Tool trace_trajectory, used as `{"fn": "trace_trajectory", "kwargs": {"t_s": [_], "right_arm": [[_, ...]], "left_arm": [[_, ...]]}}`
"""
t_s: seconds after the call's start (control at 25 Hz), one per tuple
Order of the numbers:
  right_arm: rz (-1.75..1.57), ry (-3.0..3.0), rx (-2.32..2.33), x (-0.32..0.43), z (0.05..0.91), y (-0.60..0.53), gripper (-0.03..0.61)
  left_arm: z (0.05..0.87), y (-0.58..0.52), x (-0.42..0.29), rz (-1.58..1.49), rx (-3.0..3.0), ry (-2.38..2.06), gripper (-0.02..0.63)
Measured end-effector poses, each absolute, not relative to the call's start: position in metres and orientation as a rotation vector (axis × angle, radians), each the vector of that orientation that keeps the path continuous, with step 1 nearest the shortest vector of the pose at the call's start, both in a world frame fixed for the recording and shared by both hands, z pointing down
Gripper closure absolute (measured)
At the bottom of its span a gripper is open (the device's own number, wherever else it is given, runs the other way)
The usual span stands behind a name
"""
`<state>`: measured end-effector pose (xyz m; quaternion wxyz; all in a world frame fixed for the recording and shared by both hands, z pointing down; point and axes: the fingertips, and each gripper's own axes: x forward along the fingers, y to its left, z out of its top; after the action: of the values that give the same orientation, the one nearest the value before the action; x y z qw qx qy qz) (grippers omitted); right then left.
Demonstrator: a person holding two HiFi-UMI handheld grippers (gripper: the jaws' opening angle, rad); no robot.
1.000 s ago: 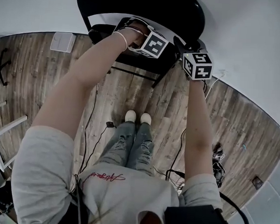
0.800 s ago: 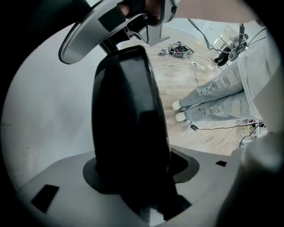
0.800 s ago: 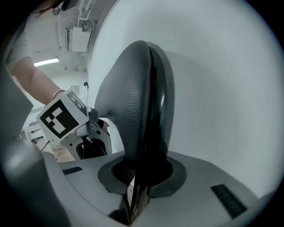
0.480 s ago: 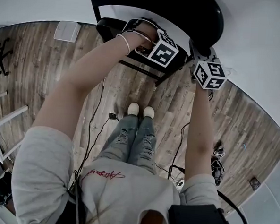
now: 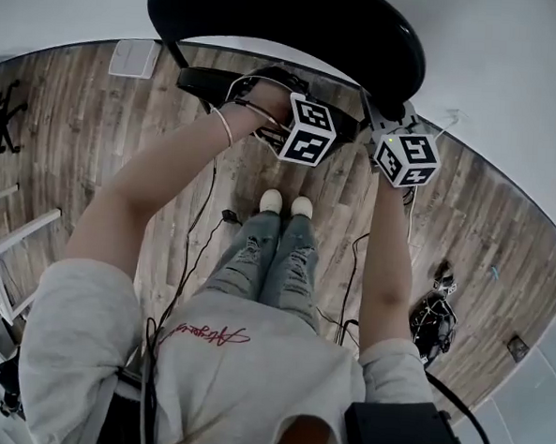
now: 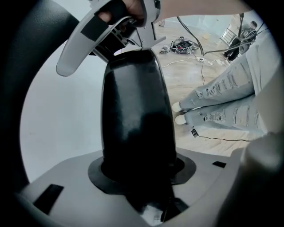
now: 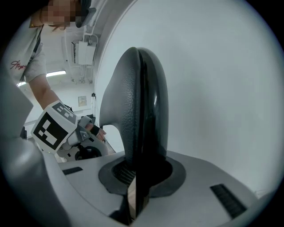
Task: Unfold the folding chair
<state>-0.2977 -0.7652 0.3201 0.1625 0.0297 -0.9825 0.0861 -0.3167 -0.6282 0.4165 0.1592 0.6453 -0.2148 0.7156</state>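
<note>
A person is wearing a pale tee, ripped jeans and white shoes.
The light grey short-sleeved T-shirt [image 5: 250, 379] is showing red script [image 5: 201, 334] across the chest. The faded jeans [image 5: 271, 263] are fraying in rips down both legs, and white shoes [image 5: 286, 204] are covering the feet. A thin pale band [image 5: 226, 127] is circling the wrist behind the left hand [image 5: 267, 101]. A black pack [image 5: 401, 438] is sitting at the waist.

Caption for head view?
Person at a folding chair: right hand-held gripper shut on it, left hand-held gripper jaws closing on it.
</note>
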Motion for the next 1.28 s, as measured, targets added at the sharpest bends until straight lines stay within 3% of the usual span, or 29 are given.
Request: {"fn": "trace_trajectory", "kwargs": {"t_s": [0.32, 0.84, 1.28], "right_arm": [[0.213, -2.761, -0.032, -0.254, 0.312, -0.715, 0.525], [0.215, -2.76, -0.151, -0.155, 0.305, -0.654, 0.506], [0.248, -2.758, -0.051, -0.156, 0.329, -0.675, 0.529]], "left_arm": [[0.41, -0.586, -0.272, 2.055, 1.798, -0.669, 0.423], [0.405, -0.527, -0.165, 2.022, 1.757, -0.739, 0.423], [0.421, -0.479, -0.108, 2.145, 1.717, -1.157, 0.413]]}}
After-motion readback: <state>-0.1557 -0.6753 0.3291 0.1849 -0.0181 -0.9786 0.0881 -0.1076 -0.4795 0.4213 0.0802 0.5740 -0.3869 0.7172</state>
